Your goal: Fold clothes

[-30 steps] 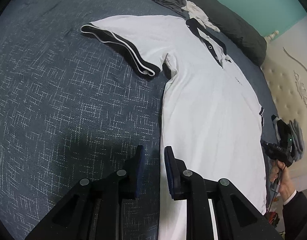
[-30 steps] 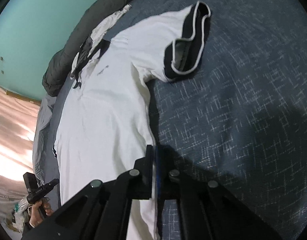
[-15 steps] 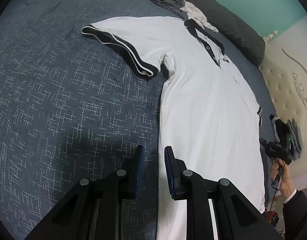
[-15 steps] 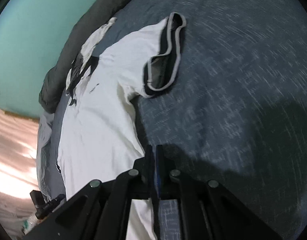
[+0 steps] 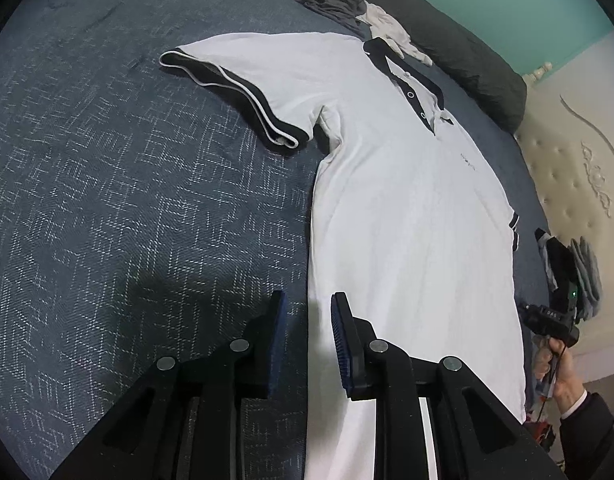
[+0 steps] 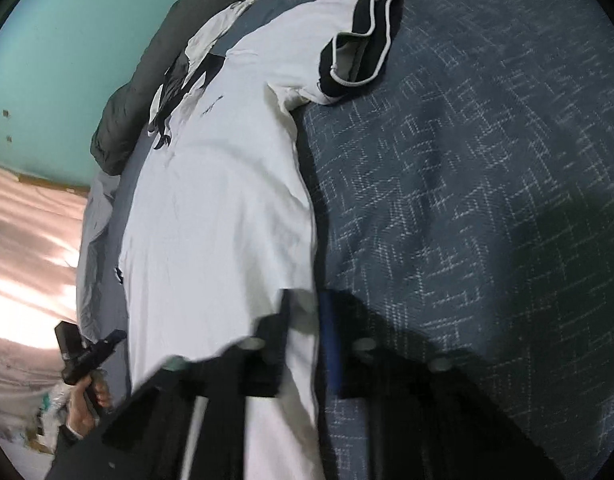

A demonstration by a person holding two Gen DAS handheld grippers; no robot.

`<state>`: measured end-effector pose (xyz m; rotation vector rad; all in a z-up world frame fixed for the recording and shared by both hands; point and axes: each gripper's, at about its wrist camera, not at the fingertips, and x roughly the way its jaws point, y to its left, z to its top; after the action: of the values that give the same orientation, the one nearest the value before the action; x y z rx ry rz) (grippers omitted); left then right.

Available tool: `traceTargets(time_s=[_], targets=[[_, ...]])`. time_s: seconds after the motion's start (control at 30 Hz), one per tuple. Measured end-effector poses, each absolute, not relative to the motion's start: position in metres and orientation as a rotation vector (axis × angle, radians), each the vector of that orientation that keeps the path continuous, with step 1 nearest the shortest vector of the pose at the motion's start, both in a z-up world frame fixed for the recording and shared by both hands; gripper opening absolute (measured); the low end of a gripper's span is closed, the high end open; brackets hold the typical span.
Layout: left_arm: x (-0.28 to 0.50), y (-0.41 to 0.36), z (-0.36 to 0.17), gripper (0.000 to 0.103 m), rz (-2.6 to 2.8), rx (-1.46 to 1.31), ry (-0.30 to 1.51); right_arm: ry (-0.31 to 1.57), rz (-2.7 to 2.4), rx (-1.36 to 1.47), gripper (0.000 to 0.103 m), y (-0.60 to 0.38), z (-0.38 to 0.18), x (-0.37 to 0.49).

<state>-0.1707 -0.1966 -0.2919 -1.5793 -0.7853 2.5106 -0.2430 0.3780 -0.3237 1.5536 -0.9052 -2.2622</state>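
Observation:
A white polo shirt (image 5: 407,220) with a dark collar and dark-trimmed sleeves lies face up and flat on the blue bedspread (image 5: 107,200). My left gripper (image 5: 307,300) hovers low over the shirt's side edge near the hem. Its jaws are opening and the edge runs between them, untouched by the pads. In the right wrist view the shirt (image 6: 219,220) stretches away from my right gripper (image 6: 307,300). That gripper is blurred, its jaws stand apart, and the shirt's opposite side edge lies between them unpressed. One sleeve (image 6: 359,52) lies rumpled at the top.
A heap of other clothes (image 5: 339,0) sits beyond the collar, against a long dark bolster (image 5: 467,52). A cream tufted headboard (image 5: 579,168) and folded grey garments (image 5: 583,268) lie at the right. A hand (image 5: 555,364) holds the other gripper there.
The right gripper's jaws, pressed together before, now stand apart over the shirt's edge, and that view has shifted sideways. The left jaws have widened slightly; the left hand stayed put.

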Motion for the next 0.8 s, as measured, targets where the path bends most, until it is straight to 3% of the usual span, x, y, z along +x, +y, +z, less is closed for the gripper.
traceTargets(time_s=[0.17, 0.43, 0.53, 0.7, 0.8], targets=[[-0.169, -0.196, -0.29, 0.025, 2.52, -1.577, -0.78, -0.962, -2.388, 1.507, 0.0, 0.4, -0.312, -0.24], [-0.166, -0.197, -0.288, 0.025, 2.52, -1.573, -0.791, -1.025, -2.278, 1.501, 0.004, 0.402, -0.312, -0.238], [-0.165, -0.197, -0.289, 0.026, 2.517, -1.574, -0.797, -1.023, -2.221, 1.561, 0.033, 0.399, -0.32, -0.233], [-0.163, -0.196, -0.287, 0.026, 2.515, -1.57, -0.795, -0.965, -2.181, 1.582, 0.033, 0.382, -0.327, -0.231], [-0.161, -0.196, -0.285, 0.027, 2.517, -1.568, -0.792, -0.892, -2.184, 1.605, 0.017, 0.372, -0.327, -0.23]])
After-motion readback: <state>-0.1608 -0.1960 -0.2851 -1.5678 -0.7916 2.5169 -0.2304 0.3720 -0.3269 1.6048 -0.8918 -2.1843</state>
